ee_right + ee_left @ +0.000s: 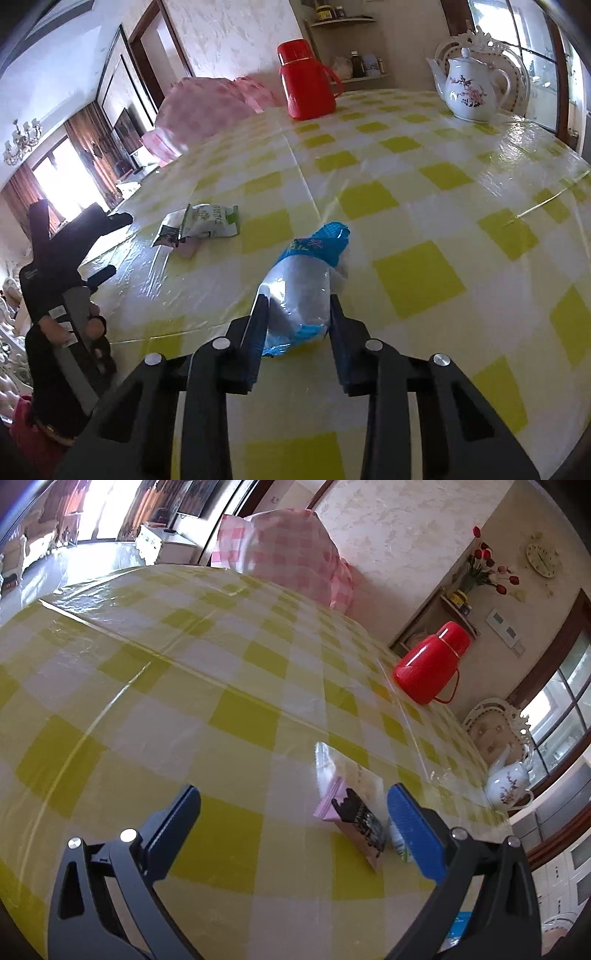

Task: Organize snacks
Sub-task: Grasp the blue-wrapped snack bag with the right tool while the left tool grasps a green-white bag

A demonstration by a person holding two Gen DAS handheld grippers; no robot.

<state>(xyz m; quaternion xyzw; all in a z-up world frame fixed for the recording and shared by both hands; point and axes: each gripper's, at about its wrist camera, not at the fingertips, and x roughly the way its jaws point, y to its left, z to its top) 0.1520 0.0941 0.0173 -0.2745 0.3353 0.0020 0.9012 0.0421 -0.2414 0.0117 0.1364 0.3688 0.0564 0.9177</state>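
Note:
My right gripper point(297, 301) is shut on a blue and clear snack packet point(306, 284), held just above the yellow checked table point(424, 206). Two flat snack packets lie together on the table: a pink and black one point(354, 818) and a white and green one point(210, 221). In the left wrist view the pink packet lies between my fingers, close to the right finger point(413, 830), and the white one is mostly hidden behind that finger. My left gripper point(293, 801) is open and empty; it also shows in the right wrist view point(110, 245) at the left, beside the two packets.
A red thermos point(306, 81) stands at the far side of the table, also in the left wrist view point(430, 662). A white flowered teapot point(469, 86) stands at the far right edge. A pink checked cover point(291, 550) sits behind the table.

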